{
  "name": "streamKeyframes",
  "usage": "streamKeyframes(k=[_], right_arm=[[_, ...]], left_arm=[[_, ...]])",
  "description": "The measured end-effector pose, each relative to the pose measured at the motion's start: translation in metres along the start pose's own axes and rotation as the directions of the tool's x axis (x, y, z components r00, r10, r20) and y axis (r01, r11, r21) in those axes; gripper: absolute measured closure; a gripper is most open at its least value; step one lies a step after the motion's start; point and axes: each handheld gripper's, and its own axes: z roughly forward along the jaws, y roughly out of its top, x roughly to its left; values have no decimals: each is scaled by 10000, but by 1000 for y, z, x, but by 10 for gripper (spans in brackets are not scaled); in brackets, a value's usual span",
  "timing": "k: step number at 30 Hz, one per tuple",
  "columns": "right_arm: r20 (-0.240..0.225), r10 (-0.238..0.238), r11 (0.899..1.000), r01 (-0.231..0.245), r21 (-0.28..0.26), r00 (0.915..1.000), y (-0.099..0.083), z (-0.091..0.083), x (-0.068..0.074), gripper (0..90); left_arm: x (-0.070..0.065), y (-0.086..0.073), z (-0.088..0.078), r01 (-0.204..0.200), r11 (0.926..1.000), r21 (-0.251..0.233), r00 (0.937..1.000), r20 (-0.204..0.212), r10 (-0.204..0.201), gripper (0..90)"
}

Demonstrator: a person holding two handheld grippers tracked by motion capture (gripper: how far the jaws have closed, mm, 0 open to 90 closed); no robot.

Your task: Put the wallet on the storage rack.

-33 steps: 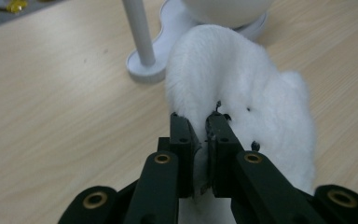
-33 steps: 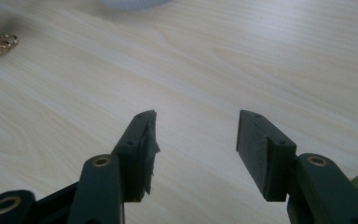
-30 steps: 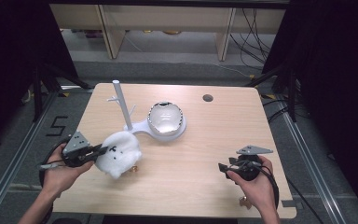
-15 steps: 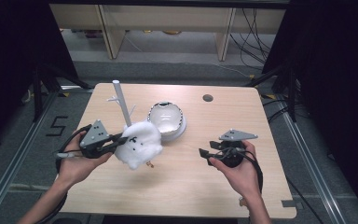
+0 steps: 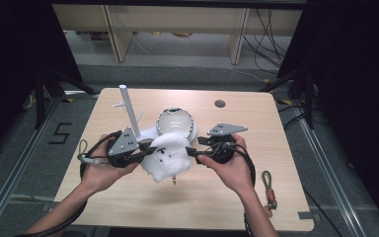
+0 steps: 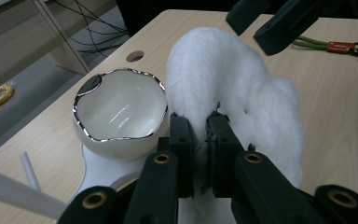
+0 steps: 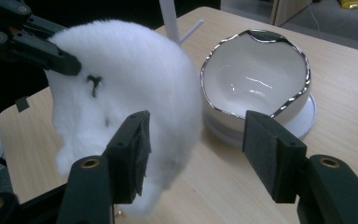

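A fluffy white plush (image 5: 168, 157) with small black marks is showing against the pale wood-grain table (image 5: 286, 148). The glossy white bowl (image 5: 176, 123) is gleaming with a silver rim. Both grippers' jaws are showing black.

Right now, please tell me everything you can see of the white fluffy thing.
The white fluffy thing looks like soft plush fur, with small dark marks on one side. It hangs above the table, in front of the white bowl. The left gripper pinches its edge with shut jaws. The right gripper is beside it, jaws wide and just opening.
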Motion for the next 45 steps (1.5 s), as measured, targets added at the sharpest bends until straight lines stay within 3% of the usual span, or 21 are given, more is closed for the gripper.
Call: streamKeyframes(k=[2, 5, 6, 9, 13, 14, 15, 17, 19, 21, 22, 26, 27, 29, 32, 34, 36, 39, 42, 44, 45], right_arm=[[-145, -334, 9994, 334, -35, 9993, 2, 4, 0, 414], [-293, -42, 10000, 42, -10, 9996, 4, 7, 3, 410], [-184, -508, 9986, 506, -123, 9985, 5, 8, 1, 408], [-215, -156, 9999, 157, 44, 9996, 5, 8, 4, 408], [-204, -572, 9983, 570, -121, 9982, 7, 10, -2, 408], [-335, -229, 9997, 227, -59, 9992, 6, 10, -1, 411], [-266, -246, 9997, 246, 0, 9993, 7, 9, -2, 417], [-476, -606, 9981, 599, -173, 9970, 8, 10, -4, 479], [-674, -659, 9977, 647, -202, 9955, 8, 9, -2, 591], [-485, -909, 9959, 907, -59, 9947, 8, 7, -2, 667], [-509, -691, 9975, 696, 77, 9963, 7, 6, 0, 711], [-789, -917, 9955, 896, -292, 9927, 6, 6, -1, 785], [-748, -729, 9971, 711, -263, 9945, 6, 6, 1, 792], [-567, -703, 9973, 688, -275, 9959, 6, 5, 2, 798], [-384, -994, 9934, 970, -615, 9943, 8, 4, 0, 800], [-370, -817, 9931, 782, -875, 9960, 9, 4, -2, 800], [-69, -504, 9932, 494, -1057, 9987, 11, 1, -4, 800], [1, -373, 9897, 369, -1380, 9993, 15, -1, -11, 799], [146, -364, 9857, 383, -1643, 9992, 20, 0, -18, 799], [252, -75, 9848, 118, -1734, 9997, 22, 0, -21, 799], [254, -154, 9837, 197, -1785, 9996, 24, 1, -23, 799]], left_arm=[[-1, 3, 2, -87, 10000, -39, 9999, 79, 87, 823], [-3, 6, 3, -201, 9997, -106, 9997, 116, 202, 823], [-3, 7, 3, -284, 9996, -67, 9995, 126, 285, 823], [-5, 9, 5, -457, 9989, -120, 9988, 172, 459, 823], [-7, 12, 5, -677, 9975, -199, 9976, 152, 680, 823], [-8, 12, 6, -686, 9974, -219, 9975, 160, 690, 823], [-8, 13, 6, -712, 9972, -224, 9973, 147, 715, 823], [-8, 14, 6, -764, 9968, -245, 9969, 161, 768, 823], [-8, 15, 5, -807, 9964, -244, 9966, 136, 811, 823], [-8, 15, 5, -866, 9960, -219, 9962, 104, 868, 821], [-7, 15, 5, -888, 9958, -226, 9960, 107, 891, 819], [-4, 12, 6, -795, 9962, -369, 9968, 29, 797, 800], [-4, 12, 6, -795, 9962, -369, 9968, 29, 797, 784], [-1, 9, 5, -551, 9969, -565, 9984, -116, 545, 737], [3, 6, -1, 13, 9954, -960, 9996, -296, -42, 573], [6, 1, -9, 443, 9930, -1099, 9977, -469, -497, 478], [8, -6, -17, 699, 9905, -1185, 9945, -688, -784, 429], [9, -18, -27, 1132, 9860, -1223, 9878, -928, -1249, 370], [9, -34, -37, 1630, 9780, -1303, 9773, -1144, -1781, 348], [8, -46, -42, 1909, 9726, -1324, 9702, -1249, -2075, 346], [6, -53, -44, 2112, 9676, -1382, 9642, -1331, -2294, 346]])
